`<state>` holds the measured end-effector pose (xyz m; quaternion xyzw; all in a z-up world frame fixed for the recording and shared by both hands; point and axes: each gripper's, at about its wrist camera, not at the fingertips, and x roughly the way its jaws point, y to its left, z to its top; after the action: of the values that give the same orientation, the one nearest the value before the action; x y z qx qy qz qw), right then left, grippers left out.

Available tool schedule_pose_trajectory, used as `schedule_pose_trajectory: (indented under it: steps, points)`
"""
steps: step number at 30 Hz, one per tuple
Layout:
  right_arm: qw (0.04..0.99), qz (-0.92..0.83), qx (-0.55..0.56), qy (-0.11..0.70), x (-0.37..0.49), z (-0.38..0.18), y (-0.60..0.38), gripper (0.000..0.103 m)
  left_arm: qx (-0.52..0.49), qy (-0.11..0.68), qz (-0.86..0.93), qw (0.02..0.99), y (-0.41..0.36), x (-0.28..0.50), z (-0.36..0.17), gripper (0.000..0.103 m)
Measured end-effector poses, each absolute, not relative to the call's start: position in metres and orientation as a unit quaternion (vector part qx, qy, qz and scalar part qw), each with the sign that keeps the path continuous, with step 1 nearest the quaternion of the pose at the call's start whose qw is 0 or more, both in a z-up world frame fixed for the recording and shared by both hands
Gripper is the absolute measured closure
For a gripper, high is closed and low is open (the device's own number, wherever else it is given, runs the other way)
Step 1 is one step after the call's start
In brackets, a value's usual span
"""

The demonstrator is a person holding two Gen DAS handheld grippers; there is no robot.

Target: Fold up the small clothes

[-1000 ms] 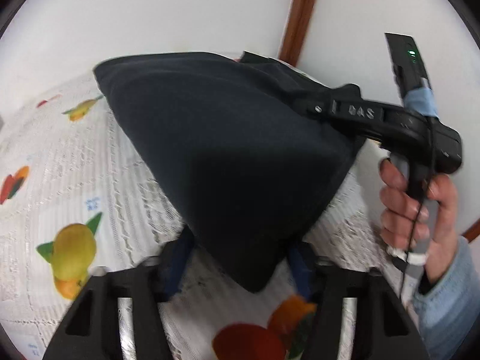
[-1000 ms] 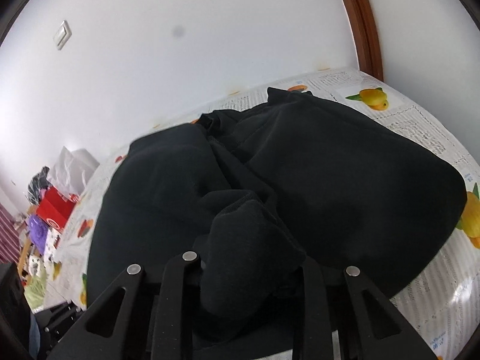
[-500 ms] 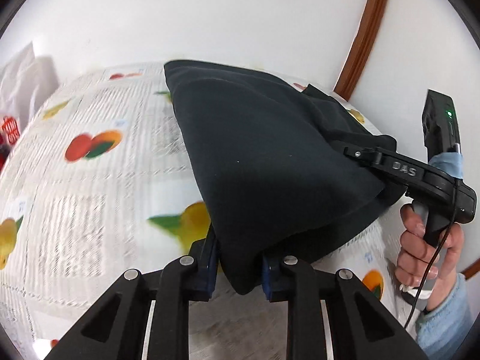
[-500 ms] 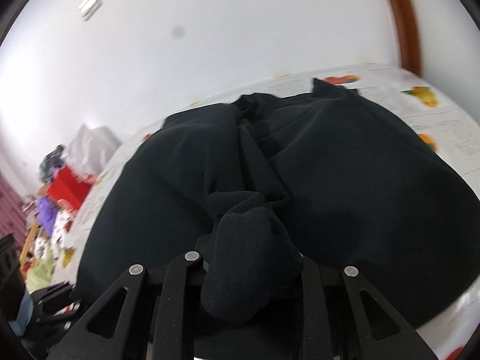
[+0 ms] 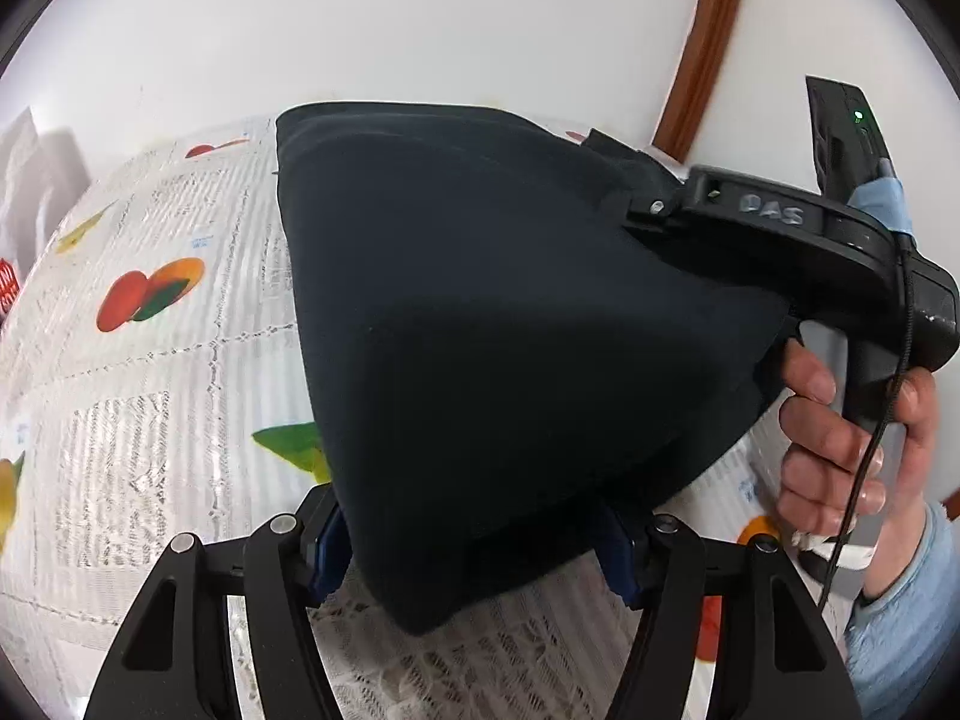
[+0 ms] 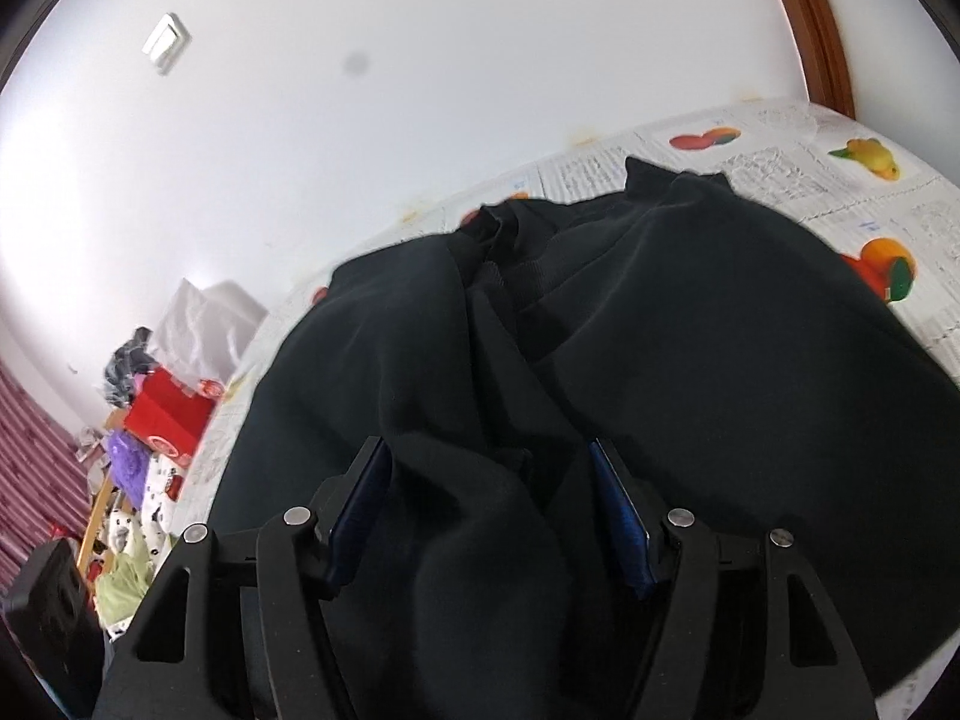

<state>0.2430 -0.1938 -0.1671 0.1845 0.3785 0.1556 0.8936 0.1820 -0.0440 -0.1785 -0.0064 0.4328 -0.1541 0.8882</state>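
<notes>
Meanwhile, across a white lace tablecloth printed with fruit (image 5: pixel 150 372), a thick black fleece garment (image 5: pixel 510 312) lies half-folded, one doubled corner drooping between the spread jaws of the left gripper (image 5: pixel 474 531), which no longer pinch it. At its opposite edge, bunched cloth fills the right gripper (image 6: pixel 492 510), whose blue pads (image 6: pixel 621 519) also stand apart, released. Soft, limp and bulky, it looks best taken at hems or corners, both layers together.

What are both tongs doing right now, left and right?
Left tongs: open, garment lying loose between the fingers.
Right tongs: open, garment bunched between the fingers, not clamped.
</notes>
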Motion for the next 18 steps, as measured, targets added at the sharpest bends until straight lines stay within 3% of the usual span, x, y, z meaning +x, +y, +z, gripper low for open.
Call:
schedule_pose_trajectory:
  steps: [1,4,7,13,18]
  points:
    - [0.892,0.162,0.179,0.381,0.246,-0.166,-0.190,0.066,0.000,0.432,-0.153,0.889,-0.045,0.184,-0.179,0.038]
    - [0.893,0.184,0.175,0.371,0.250,-0.158,-0.191,0.081,0.013,0.429,-0.145,0.891,-0.047,0.190,-0.181,0.038]
    - [0.913,0.190,0.164,0.321,0.238,-0.133,-0.205,0.088,0.020,0.427,-0.136,0.894,-0.054,0.193,-0.183,0.037]
    - [0.954,0.129,0.180,0.204,0.197,-0.095,-0.277,0.089,0.023,0.427,-0.136,0.894,-0.060,0.198,-0.185,0.036]
    - [0.951,0.068,0.178,0.243,0.190,-0.126,-0.320,0.100,0.042,0.425,-0.142,0.893,-0.073,0.203,-0.187,0.036]
